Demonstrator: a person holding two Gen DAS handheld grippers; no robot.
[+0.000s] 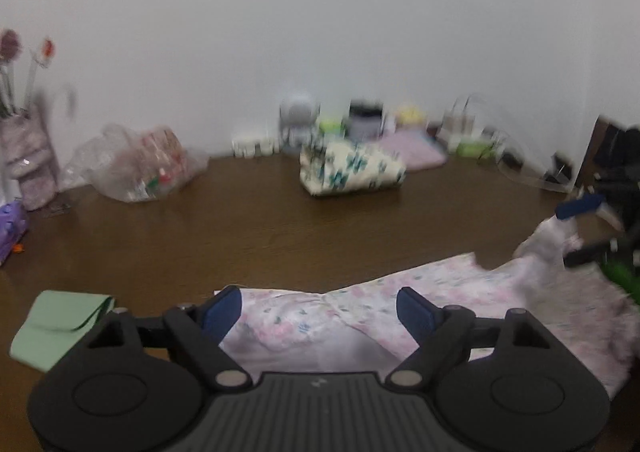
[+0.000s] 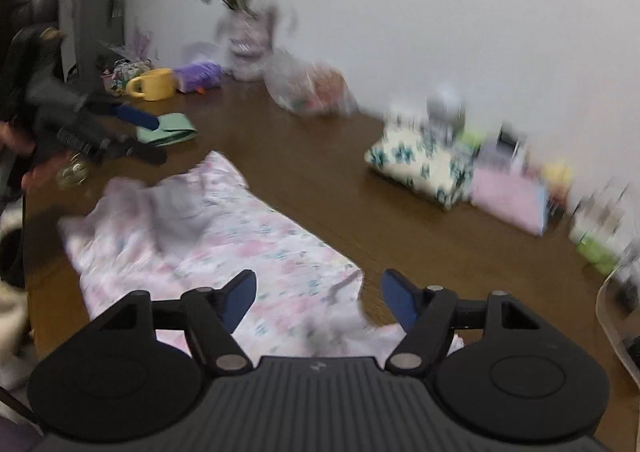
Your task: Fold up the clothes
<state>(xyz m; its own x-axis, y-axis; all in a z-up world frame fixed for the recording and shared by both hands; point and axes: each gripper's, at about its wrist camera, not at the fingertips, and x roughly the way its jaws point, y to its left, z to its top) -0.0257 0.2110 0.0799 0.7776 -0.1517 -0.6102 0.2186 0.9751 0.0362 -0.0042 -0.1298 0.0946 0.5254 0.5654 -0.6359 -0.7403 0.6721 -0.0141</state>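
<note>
Now I see both claws released: my left claw and right claw hang above the pink floral garment lying on the brown bench.

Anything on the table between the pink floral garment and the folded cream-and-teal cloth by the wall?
No. Between the pink floral garment and the folded cream-and-teal cloth there is only bare brown table; clearest in the right wrist view.

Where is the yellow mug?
In the right wrist view, the yellow mug stands upper left on the brown table, beside the purple toy.
</note>
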